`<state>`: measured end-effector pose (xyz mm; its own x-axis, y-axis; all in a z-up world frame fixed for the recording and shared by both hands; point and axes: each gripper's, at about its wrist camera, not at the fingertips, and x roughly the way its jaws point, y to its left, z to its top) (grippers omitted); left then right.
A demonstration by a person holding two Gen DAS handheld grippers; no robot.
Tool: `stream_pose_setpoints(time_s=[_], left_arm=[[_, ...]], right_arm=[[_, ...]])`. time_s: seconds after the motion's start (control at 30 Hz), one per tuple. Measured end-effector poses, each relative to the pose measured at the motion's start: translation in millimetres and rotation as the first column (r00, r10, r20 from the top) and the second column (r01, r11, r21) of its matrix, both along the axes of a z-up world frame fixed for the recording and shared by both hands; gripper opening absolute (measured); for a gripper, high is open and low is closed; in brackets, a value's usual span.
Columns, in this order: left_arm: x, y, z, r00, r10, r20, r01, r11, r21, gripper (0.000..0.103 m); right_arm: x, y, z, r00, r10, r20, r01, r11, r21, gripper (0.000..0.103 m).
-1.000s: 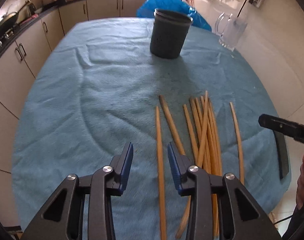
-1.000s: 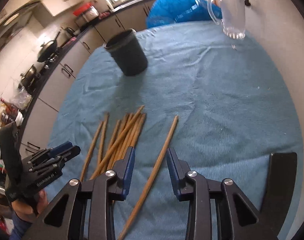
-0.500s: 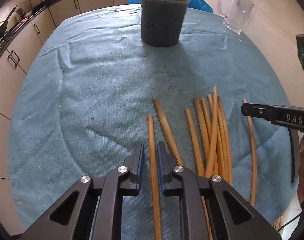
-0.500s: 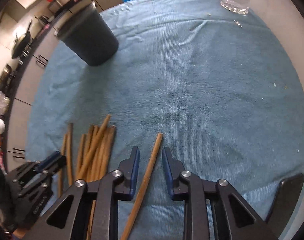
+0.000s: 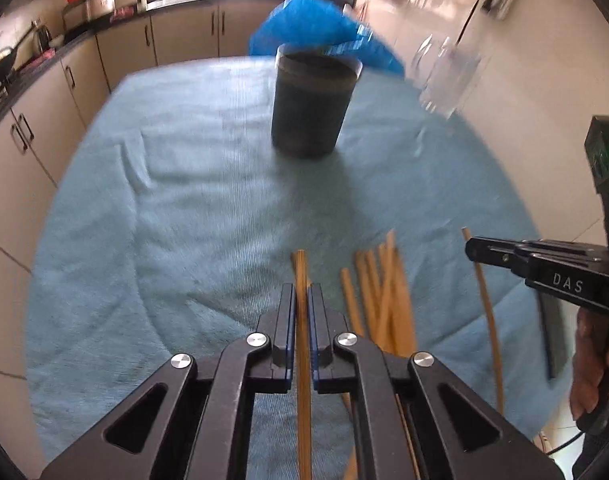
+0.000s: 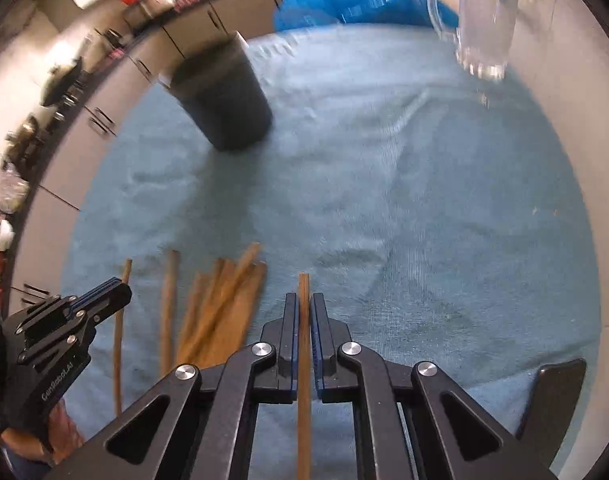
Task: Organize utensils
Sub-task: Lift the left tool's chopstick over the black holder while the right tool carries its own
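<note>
Counter, covered whole by a blue towel (image 5: 176, 216): we list it first, as it carries all else.

Kitchen cabinets (image 5: 32, 128), pale-fronted, running along the left and far side behind the counter; cookware on their dark top, blurred.

Blue bag (image 5: 316, 32), crumpled, at the counter's far edge, directly behind the holder.

Dark utensil holder (image 5: 310, 108), cylindrical, upright on the towel toward the far side, well apart from the chopsticks.

Glass mug (image 6: 484, 20), clear, handled, upright near the far right edge.

Left gripper (image 5: 301, 300): we find its jaws pressed in on one chopstick (image 5: 301, 268), having just been closing, the stick running straight between them and its tip standing out ahead.

Right gripper (image 6: 303, 308): jaws likewise just closed, pinching a second single chopstick (image 6: 303, 284), tip protruding forward. In the left wrist view this gripper shows at the right edge, a hand (image 5: 588, 364) on its grip.

Loose chopsticks (image 5: 380, 292), wooden, a crossed bundle lying on the towel at the near side, between the two grippers. One separate stick (image 5: 489, 320) lies just right of the bundle; in the right wrist view two more lie left of it.
</note>
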<state>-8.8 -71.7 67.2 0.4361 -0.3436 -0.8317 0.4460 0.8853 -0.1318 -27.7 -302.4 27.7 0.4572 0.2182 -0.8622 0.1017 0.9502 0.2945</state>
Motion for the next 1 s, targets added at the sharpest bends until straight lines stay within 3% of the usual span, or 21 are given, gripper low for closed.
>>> stream_pose_setpoints(time_s=[0.1,0.17,0.37,0.73,1.0], left_arm=[[-9.2,7.6,27.1,0.999,-0.003,0.050,0.006,0.999,-0.049,0.005],[-18.2,10.7,46.5,0.995,-0.002,0.099,0.009,0.997,-0.071,0.005],[-41.7,15.4,92.4,0.976,-0.004,0.216,0.034,0.990,-0.136,0.005],[-58.4,12.0,126.7,0.952,-0.017,0.307,0.064,0.988,-0.144,0.005],[-39.1,1.3,153.3,0.932,0.008,0.362,0.046,0.989,-0.140,0.005]], right_arm=[[-19.3,3.5,29.8,0.994,0.025,0.110,-0.028,0.999,0.022,0.006],[-34.5,6.0,53.3,0.976,0.043,0.213,-0.048,0.999,0.019,0.006],[-76.7,22.0,103.7,0.912,0.073,0.404,-0.070,0.997,-0.022,0.006],[-92.9,30.3,136.9,0.850,0.086,0.519,-0.059,0.996,-0.070,0.006],[-77.8,27.4,165.9,0.814,0.061,0.577,-0.023,0.997,-0.073,0.006]])
